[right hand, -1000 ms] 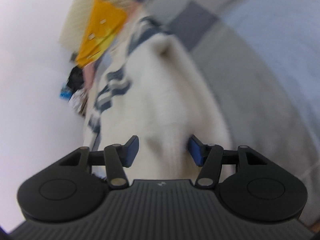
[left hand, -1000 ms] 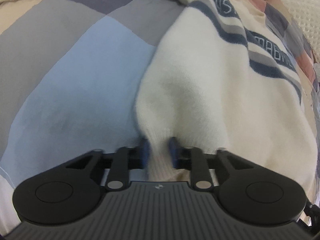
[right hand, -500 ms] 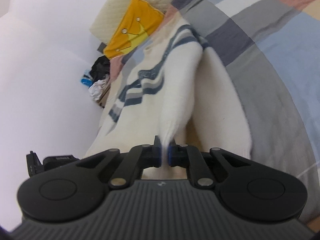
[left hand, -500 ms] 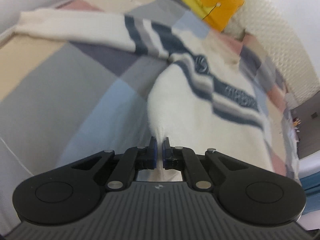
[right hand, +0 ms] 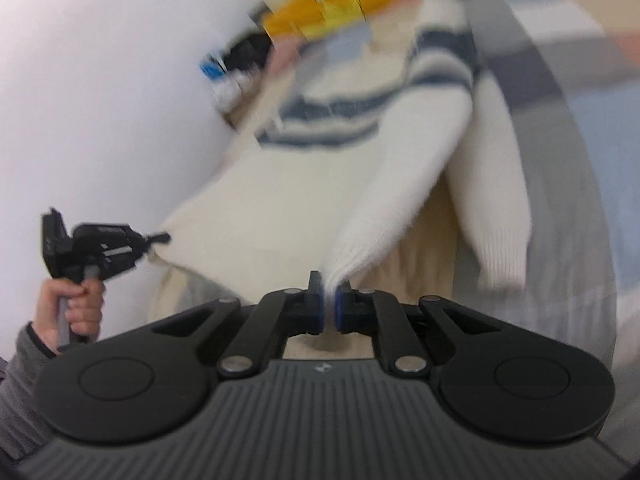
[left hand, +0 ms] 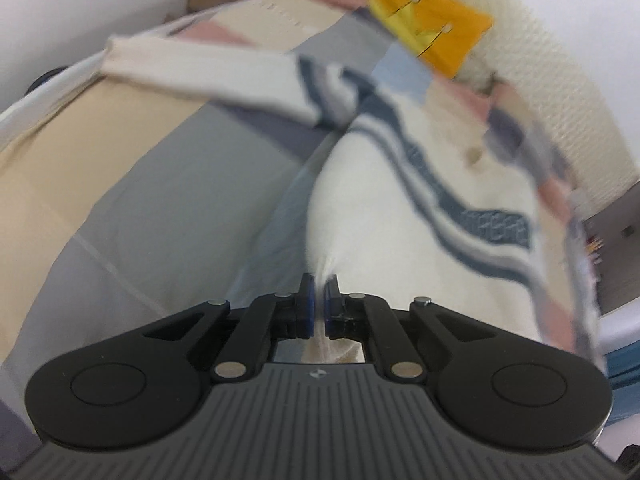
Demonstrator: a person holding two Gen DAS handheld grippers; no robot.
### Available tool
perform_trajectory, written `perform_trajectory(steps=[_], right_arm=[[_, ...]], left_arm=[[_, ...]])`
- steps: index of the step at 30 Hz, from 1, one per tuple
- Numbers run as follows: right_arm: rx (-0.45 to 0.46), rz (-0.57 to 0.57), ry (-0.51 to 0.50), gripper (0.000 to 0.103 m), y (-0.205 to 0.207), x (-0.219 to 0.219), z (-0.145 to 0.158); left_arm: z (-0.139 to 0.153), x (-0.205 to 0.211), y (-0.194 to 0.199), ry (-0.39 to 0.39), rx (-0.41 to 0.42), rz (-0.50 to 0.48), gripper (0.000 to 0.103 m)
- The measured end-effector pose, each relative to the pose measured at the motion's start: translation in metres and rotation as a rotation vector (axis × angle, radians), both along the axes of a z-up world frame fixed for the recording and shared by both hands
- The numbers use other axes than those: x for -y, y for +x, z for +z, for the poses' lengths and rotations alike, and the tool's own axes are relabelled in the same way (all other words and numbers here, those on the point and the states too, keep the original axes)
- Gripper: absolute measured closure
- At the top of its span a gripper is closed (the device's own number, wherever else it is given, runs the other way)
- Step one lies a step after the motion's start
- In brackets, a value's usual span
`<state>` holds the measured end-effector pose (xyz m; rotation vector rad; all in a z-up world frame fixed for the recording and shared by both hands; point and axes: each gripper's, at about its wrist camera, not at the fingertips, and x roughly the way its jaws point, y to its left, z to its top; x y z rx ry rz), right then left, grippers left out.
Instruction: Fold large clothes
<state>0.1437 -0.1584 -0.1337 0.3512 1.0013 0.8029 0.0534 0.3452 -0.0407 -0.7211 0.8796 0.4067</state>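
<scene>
A cream sweater [left hand: 400, 216] with navy and grey chest stripes lies on a patchwork bed. My left gripper [left hand: 319, 284] is shut on its bottom hem at the left corner and holds it lifted. One sleeve [left hand: 200, 60] stretches out to the far left. In the right wrist view my right gripper [right hand: 329, 286] is shut on the sweater [right hand: 320, 184] at the right end of the hem, also lifted. The left gripper [right hand: 156, 237] shows there at the left, pinching the other corner. The other sleeve [right hand: 496, 200] hangs down at the right.
The bed cover [left hand: 168, 208] has grey, blue, beige and pink patches. A yellow crown pillow [left hand: 432, 28] and a cream quilted headboard [left hand: 560, 92] stand at the far end. A white wall [right hand: 100, 80] and a cluttered shelf [right hand: 236, 64] lie to the left.
Both grippers closed on the sweater's hem and then lifted it off the bed, pulling it up and back. The sweater body now hangs stretched between them.
</scene>
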Motion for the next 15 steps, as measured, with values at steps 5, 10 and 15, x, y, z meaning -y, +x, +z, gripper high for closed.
perform_trajectory(steps=[5, 10, 15], right_arm=[[-0.119, -0.026, -0.087, 0.094, 0.012, -0.022, -0.045], [-0.121, -0.042, -0.062, 0.092, 0.013, -0.021, -0.043], [-0.112, -0.047, -0.058, 0.085, 0.01, -0.014, -0.029]], left_arm=[[-0.041, 0.007, 0.021, 0.045, -0.165, -0.023, 0.097], [-0.042, 0.015, 0.033, 0.063, -0.201, -0.056, 0.084], [-0.017, 0.026, 0.037, 0.091, -0.148, -0.084, 0.044]])
